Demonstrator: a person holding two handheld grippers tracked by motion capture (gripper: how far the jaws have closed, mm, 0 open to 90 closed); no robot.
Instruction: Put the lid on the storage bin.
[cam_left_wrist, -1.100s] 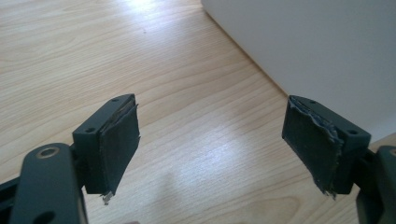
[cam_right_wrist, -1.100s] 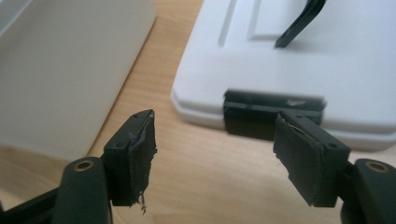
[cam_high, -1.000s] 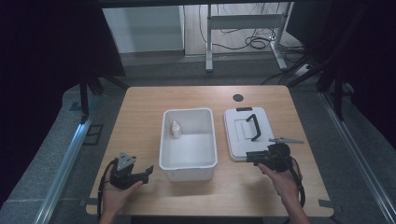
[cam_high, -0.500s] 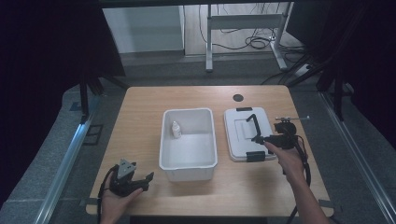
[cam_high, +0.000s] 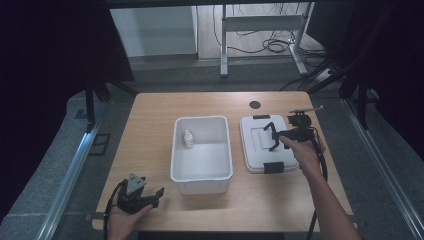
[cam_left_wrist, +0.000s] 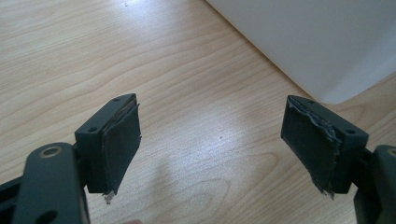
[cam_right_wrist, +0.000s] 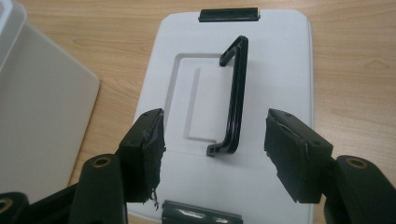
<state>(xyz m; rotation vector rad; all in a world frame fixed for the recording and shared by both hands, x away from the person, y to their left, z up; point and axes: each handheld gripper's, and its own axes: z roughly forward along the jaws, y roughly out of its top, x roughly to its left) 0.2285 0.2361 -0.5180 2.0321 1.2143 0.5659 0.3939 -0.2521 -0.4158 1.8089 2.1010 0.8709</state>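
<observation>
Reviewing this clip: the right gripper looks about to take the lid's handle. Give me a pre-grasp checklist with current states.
1. Right gripper open: ok.
2. Handle raised off the white lid: ok.
3. Handle between the jaws: ok, it sits in the gap, not yet gripped.
4. Left gripper open, over bare table: ok.
5. White bin open, small bottle inside: ok.
6. Lid latches free: cannot tell.

The desk (cam_high: 150, 150) is light wood with a wavy grain. The tub (cam_high: 201, 172) at its middle is white, like the lid (cam_right_wrist: 280, 70) near its right edge; the lid's handle (cam_right_wrist: 236, 93) and clips (cam_right_wrist: 228, 14) are black.
</observation>
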